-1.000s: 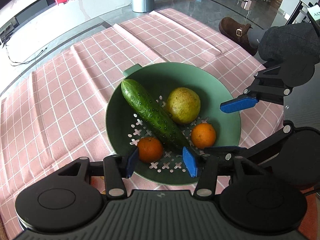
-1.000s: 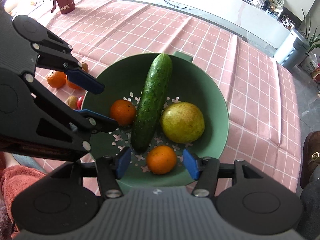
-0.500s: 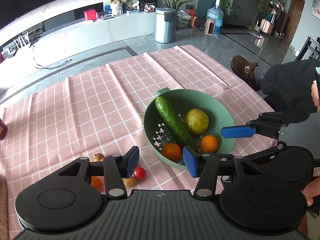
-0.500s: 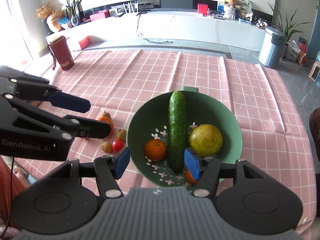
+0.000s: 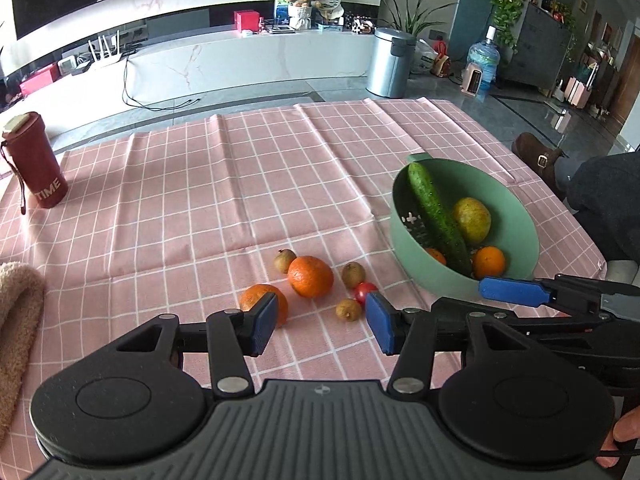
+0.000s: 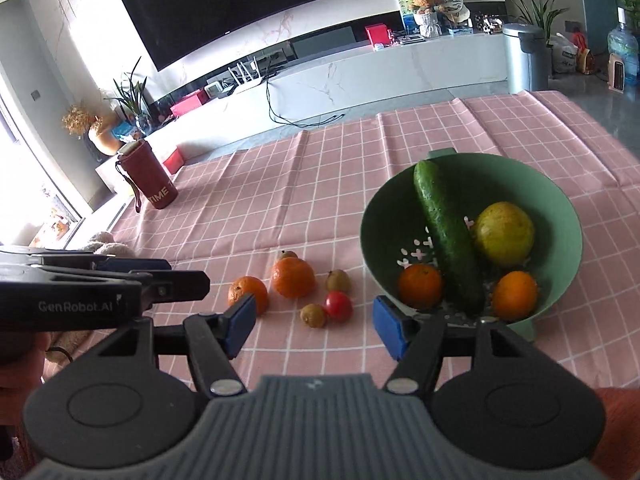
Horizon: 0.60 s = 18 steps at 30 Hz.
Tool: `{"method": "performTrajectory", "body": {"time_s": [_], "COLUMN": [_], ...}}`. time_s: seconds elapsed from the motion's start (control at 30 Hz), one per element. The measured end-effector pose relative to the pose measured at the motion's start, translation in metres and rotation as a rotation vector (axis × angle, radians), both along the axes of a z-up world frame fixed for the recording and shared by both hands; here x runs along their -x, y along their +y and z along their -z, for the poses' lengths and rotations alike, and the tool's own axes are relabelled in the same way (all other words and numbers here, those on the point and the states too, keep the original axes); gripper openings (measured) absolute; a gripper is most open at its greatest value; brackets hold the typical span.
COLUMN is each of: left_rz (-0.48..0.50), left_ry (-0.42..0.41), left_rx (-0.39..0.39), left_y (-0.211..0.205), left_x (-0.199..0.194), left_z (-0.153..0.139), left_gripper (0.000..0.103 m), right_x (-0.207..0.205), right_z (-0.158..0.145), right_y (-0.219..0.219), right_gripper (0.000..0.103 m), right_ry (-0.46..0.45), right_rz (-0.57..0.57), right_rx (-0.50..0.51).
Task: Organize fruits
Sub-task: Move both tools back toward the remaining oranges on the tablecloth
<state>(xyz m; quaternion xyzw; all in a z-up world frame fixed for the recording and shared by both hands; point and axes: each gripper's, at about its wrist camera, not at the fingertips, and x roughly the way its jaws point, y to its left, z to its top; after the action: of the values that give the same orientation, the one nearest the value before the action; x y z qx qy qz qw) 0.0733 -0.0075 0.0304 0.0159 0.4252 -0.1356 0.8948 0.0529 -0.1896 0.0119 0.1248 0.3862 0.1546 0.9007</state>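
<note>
A green colander bowl point(image 5: 516, 216) point(image 6: 560, 216) on the pink checked cloth holds a cucumber point(image 5: 434, 212) point(image 6: 444, 236), a yellow-green pear point(image 5: 472, 220) point(image 6: 505, 233) and two oranges point(image 5: 489, 261) point(image 6: 420, 285). Loose on the cloth to its left lie two oranges point(image 5: 310, 276) point(image 6: 293, 277), a red tomato point(image 5: 362, 290) point(image 6: 338, 306) and three small brown fruits point(image 5: 348, 309) point(image 6: 313, 315). My left gripper point(image 5: 321, 324) is open and empty, above the cloth near the loose fruit. My right gripper point(image 6: 313, 325) is open and empty, beside it at the bowl's near edge.
A dark red bottle point(image 5: 34, 160) point(image 6: 148, 178) stands at the cloth's far left. A tan fuzzy towel point(image 5: 16, 320) lies at the left edge. A person's leg and brown shoe point(image 5: 538, 158) are past the table's right edge. A metal bin point(image 5: 390, 62) stands beyond.
Both grippers have pulled back and up from over the bowl, toward the left. The loose fruit on the cloth has come into view. Both stay open and empty.
</note>
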Motion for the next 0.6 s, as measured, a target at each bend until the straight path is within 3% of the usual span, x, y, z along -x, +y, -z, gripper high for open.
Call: {"method": "performTrajectory", "body": {"time_s": [0.37, 0.6], "left_rz": [-0.071, -0.108], "left_ry": [-0.032, 0.004], "left_rx": [0.087, 0.131], "left_y": [0.033, 0.048], "left_x": [0.004, -0.004], "left_z": [0.031, 0.048], "left_gripper": [0.060, 0.060], "right_x": [0.008, -0.001], "right_z": [0.017, 0.028], "right_y": [0.030, 0.044], "right_gripper": [0.062, 0.056], "right_ry": [-0.078, -0.090], "right_rz": [0.025, 0.030], "right_rx": [0.064, 0.112]}}
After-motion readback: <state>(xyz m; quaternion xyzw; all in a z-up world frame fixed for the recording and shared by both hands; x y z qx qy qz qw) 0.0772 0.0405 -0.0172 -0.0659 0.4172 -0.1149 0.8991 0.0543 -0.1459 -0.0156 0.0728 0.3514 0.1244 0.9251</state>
